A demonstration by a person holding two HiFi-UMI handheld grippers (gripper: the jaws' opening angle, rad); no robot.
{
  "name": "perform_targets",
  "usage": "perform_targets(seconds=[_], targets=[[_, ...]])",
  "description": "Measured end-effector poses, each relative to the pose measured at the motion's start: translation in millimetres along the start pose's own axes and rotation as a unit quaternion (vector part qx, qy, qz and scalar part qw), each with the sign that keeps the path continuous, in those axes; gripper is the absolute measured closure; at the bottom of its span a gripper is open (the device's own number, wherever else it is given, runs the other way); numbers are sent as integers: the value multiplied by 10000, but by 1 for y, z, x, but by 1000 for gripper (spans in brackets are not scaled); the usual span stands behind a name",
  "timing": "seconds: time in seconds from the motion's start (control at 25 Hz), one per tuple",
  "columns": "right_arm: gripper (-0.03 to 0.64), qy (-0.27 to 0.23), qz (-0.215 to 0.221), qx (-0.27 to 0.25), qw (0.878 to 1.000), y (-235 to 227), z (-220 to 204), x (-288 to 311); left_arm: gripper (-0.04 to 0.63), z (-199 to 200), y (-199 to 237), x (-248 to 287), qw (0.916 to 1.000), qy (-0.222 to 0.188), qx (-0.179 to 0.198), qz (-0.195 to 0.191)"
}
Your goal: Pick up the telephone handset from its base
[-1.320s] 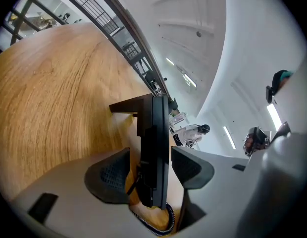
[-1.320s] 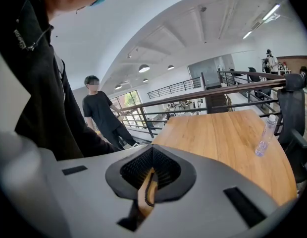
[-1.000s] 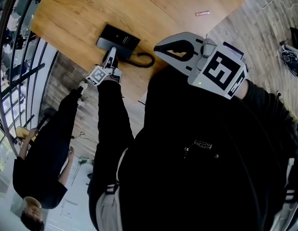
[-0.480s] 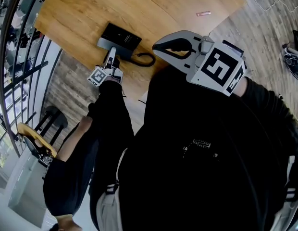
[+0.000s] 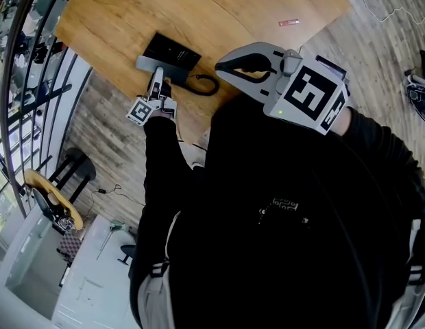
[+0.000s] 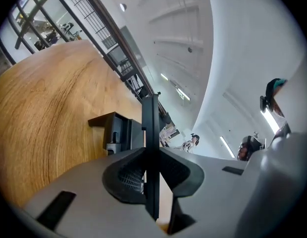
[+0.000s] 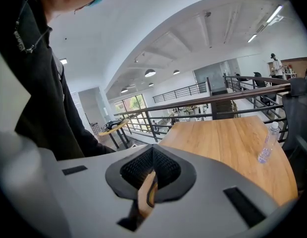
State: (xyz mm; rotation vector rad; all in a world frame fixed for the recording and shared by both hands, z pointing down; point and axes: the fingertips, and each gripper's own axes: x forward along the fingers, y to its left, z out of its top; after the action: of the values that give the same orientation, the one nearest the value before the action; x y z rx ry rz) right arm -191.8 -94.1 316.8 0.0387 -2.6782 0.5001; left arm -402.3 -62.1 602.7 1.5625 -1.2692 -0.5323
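No word or number can be read anywhere. The black top (image 5: 315,266) carries a small pale print on the chest — too blurred to spell. The marker cubes (image 5: 310,96) on the right gripper (image 5: 223,67) and left gripper (image 5: 158,75) show only black-and-white square patterns — no letters. The telephone base (image 5: 181,55) bears faint marks, illegible.

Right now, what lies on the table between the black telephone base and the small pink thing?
Nothing. In the head view only bare wood of the table runs from the telephone base to the small pink thing.
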Motion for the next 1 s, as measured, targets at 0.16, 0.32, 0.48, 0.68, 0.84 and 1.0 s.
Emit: perform_targets(seconds=[0.16, 0.32, 0.48, 0.68, 0.84, 1.0], targets=[[598, -68, 91, -13, 9999, 2, 0, -9, 515, 5, -21, -3, 9995, -256, 201, 27], [598, -142, 263, -131, 9995, 7, 2, -18, 515, 5, -41, -6, 9983, -420, 385, 137], [598, -177, 481, -255, 9984, 11, 5, -22, 514, 7, -64, -9, 9960, -637, 545, 324], [598, -223, 804, -370, 9958, 20, 2, -34, 515, 4, -118, -10, 9871, -882, 1249, 469], [598, -263, 1088, -447, 9927, 37, 9, -22, 515, 9, -162, -17, 9793, -991, 1701, 475], [600, -303, 1314, -529, 9894, 52, 16, -12, 515, 11, -201, -26, 9713, -1096, 1963, 784]])
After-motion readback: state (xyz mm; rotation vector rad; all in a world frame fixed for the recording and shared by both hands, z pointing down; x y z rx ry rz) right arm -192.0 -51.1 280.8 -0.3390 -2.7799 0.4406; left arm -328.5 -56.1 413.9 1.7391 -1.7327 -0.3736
